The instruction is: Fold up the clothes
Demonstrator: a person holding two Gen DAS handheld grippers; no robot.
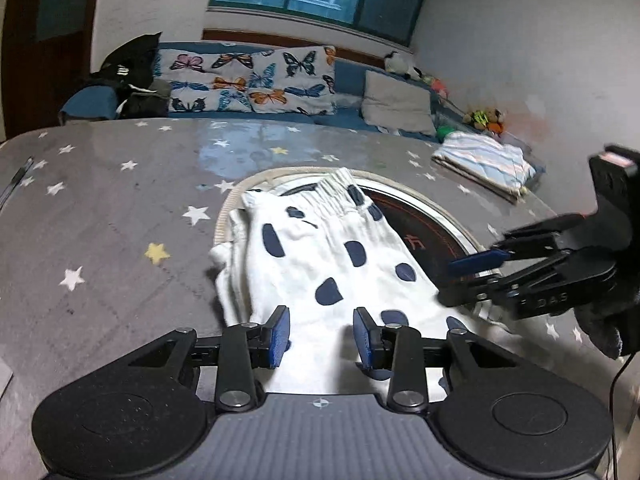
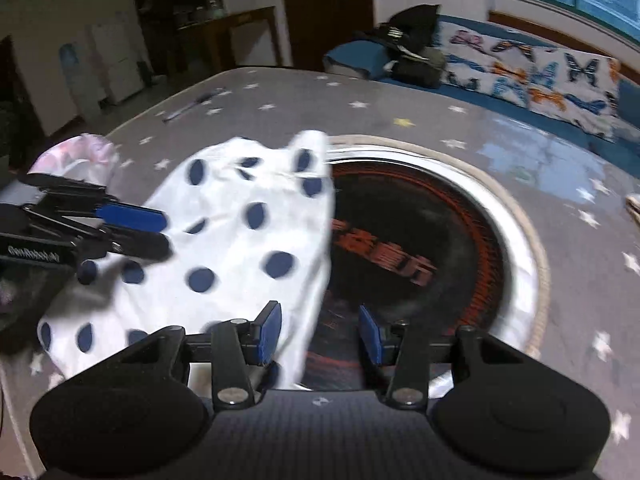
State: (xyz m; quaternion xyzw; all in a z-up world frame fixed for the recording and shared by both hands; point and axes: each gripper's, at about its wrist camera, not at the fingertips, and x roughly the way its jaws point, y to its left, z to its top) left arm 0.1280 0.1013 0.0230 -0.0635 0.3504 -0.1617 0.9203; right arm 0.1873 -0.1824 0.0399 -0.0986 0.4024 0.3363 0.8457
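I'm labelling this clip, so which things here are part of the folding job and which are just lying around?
In the job:
spotted white garment
left gripper, open
right gripper, open

Lying about:
folded striped cloth
pen
butterfly cushions
round hotplate in the table

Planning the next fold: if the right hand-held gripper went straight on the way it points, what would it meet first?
Probably the black round inset with red lettering in the table: the right hand-held gripper is open over it, with the polka-dot garment's edge just beside its left finger. Depth is unclear.
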